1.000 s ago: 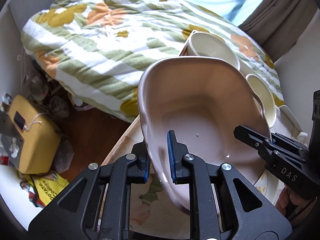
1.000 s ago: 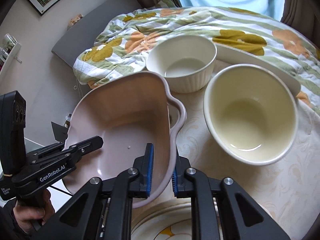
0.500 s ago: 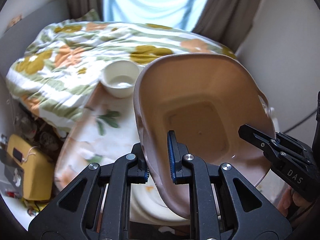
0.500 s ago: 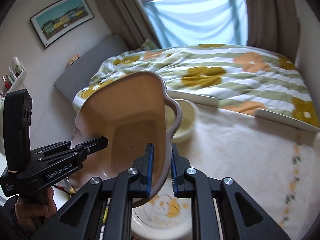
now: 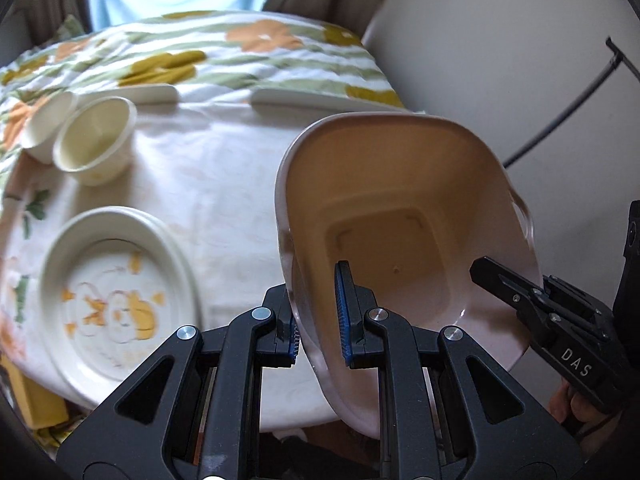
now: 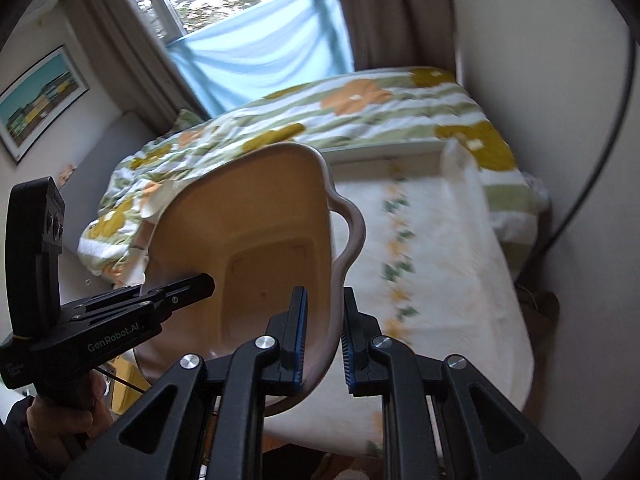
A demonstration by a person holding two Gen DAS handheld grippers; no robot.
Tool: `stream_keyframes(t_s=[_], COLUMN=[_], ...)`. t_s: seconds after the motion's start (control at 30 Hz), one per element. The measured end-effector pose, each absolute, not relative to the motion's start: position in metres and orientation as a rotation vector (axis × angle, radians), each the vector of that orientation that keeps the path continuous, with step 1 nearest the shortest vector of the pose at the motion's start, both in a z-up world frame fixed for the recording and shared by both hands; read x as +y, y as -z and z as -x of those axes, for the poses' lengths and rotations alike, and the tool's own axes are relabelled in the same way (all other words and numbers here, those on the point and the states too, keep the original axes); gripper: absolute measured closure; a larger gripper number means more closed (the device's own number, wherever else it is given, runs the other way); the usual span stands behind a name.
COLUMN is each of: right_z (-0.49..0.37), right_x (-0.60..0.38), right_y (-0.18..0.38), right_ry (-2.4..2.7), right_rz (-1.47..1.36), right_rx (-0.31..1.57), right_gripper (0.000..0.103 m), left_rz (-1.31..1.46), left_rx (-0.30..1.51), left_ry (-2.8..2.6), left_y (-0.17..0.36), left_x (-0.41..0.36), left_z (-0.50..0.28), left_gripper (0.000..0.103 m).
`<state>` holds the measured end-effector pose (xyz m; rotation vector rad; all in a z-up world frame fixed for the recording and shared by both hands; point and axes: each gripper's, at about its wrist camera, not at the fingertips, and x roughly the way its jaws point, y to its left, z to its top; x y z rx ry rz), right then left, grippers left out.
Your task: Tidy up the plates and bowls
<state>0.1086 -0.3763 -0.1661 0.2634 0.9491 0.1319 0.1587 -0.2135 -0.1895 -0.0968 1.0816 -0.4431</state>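
A large pink basin (image 5: 404,216) with handles hangs tilted above the table, held from both sides. My left gripper (image 5: 318,320) is shut on its left wall; my right gripper (image 6: 323,332) is shut on its right wall, just below the handle (image 6: 352,224). Each gripper shows in the other's view: the right gripper (image 5: 500,280) and the left gripper (image 6: 192,286). On the table to the left sit a round patterned plate (image 5: 116,296) and two cream bowls (image 5: 94,144) side by side.
The table (image 5: 224,184) wears a white floral cloth. Two flat white plates (image 5: 320,98) lie at its far edge against a flowered quilt (image 6: 360,112) on a bed. A wall and a black cable (image 6: 600,160) stand close on the right. A hand (image 6: 60,428) grips the left tool.
Both grippers have carried the basin to the right across the table and a little upward, rolling as they went. The bowls and plate now lie off to the left.
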Motion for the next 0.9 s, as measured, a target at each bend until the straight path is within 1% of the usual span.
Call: stream_keyframes(t_s=[0.13,0.3,0.43,0.7,0.8,0.87,0.9], right_z=[-0.105,-0.106,-0.11,-0.11,-0.11,-0.111,-0.111], right_x=[-0.402,-0.416,-0.415,-0.422,-0.424,-0.425,-0.425], right_y=[0.194,0.229,0.243,0.259,0.263,0.264,0.265], right_ry=[-0.064,-0.031,-0.027,-0.026,-0.027,-0.029,-0.028], right_rz=[-0.315,-0.355,-0.351,-0.375,-0.385,-0.392,-0.397], right_rx=[0.981,1.006,1.004,1.011,1.017,1.02,1.022], right_gripper=[0.089,0.089,0.089,0.089,0.088,0.089,0.089], left_rz=[0.053,0.011,-0.037,-0.077,-0.075,-0.078,-0.085], left_rx=[1.124,1.163,1.164,1.172,1.177,1.182,1.18], left_ry=[0.481,0.483,0.466,0.452,0.454,0.454,0.452], left_y=[0.221,0.254,0.269,0.277,0.278,0.28,0.28], left_x=[-0.248,-0.264,-0.266,-0.27,-0.27,-0.272,-0.273], left_z=[-0.164,-0.171,-0.179,-0.181,-0.184,-0.186,-0.185], left_gripper=[0.09,0.09,0.09,0.09,0.084,0.076,0.066])
